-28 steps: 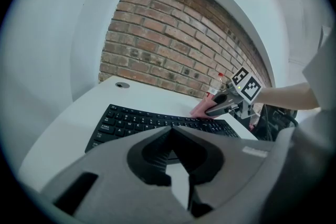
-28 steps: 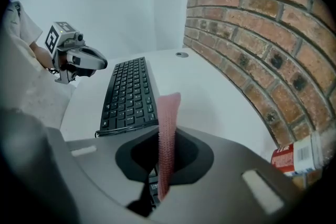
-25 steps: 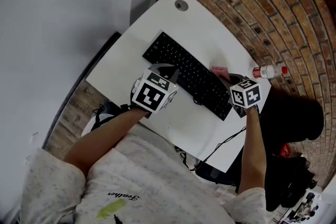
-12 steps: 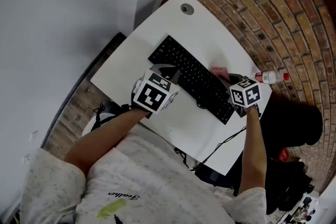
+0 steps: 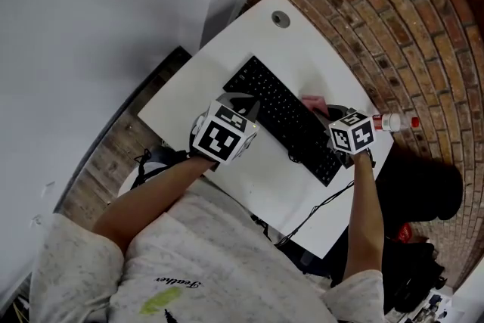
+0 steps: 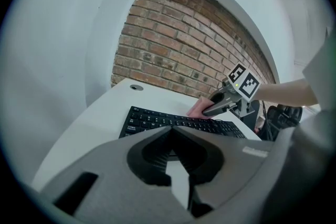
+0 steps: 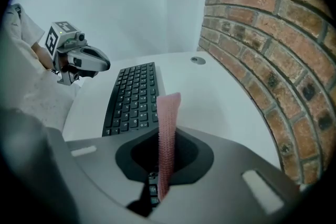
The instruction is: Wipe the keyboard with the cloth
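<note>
A black keyboard (image 5: pixel 281 116) lies slantwise on the white desk (image 5: pixel 189 98). My right gripper (image 5: pixel 327 114) is shut on a pink cloth (image 5: pixel 312 103), which rests at the far edge of the keyboard near its right end. In the right gripper view the cloth (image 7: pixel 169 113) stands as a thin upright strip between the jaws, with the keyboard (image 7: pixel 131 97) just ahead. My left gripper (image 5: pixel 243 105) hovers at the keyboard's near edge, shut with nothing in it. In the left gripper view its jaw tips meet (image 6: pixel 171 131) before the keyboard (image 6: pixel 173 122), with the cloth (image 6: pixel 198 107) beyond.
A small bottle with a red cap (image 5: pixel 396 121) lies at the desk's right edge by the brick wall (image 5: pixel 393 26). A round cable grommet (image 5: pixel 280 19) sits at the desk's far corner. A cable (image 5: pixel 318 208) hangs off the near right edge.
The head view has drifted, so the desk and keyboard sit a little further right and higher. Both grippers keep nearly the same places, the right one still shut on the cloth.
</note>
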Motion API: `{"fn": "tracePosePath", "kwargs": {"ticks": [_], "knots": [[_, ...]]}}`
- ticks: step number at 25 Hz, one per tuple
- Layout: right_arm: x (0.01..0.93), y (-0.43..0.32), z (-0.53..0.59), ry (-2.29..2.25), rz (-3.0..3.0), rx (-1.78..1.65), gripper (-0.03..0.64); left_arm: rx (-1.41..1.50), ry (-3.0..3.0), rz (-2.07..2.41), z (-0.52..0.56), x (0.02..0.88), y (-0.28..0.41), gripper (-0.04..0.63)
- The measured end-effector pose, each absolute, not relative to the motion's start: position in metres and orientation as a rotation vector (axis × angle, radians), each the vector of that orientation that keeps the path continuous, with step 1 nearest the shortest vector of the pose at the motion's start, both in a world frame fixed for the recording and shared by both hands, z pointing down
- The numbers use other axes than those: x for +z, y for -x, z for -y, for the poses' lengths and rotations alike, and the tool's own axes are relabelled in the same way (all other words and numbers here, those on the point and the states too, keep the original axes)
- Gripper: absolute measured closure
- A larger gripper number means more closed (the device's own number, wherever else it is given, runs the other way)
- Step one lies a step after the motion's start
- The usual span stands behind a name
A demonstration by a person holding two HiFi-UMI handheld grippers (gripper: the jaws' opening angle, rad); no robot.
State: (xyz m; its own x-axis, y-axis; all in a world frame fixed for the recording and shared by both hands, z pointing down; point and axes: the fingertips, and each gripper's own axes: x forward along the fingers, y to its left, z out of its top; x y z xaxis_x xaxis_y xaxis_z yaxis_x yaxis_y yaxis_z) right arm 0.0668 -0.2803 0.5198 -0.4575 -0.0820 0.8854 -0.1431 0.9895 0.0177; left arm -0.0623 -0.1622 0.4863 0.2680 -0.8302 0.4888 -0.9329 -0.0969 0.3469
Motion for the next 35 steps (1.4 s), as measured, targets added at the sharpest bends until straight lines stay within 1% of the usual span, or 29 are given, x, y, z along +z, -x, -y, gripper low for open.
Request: {"fn": "tracePosePath", "kwargs": {"ticks": [35], "knots": [[0.522, 0.046, 0.269, -0.039, 2.093, 0.038, 0.594, 0.174, -1.862, 1.669, 0.155, 0.486, 0.127, 0.605]]}}
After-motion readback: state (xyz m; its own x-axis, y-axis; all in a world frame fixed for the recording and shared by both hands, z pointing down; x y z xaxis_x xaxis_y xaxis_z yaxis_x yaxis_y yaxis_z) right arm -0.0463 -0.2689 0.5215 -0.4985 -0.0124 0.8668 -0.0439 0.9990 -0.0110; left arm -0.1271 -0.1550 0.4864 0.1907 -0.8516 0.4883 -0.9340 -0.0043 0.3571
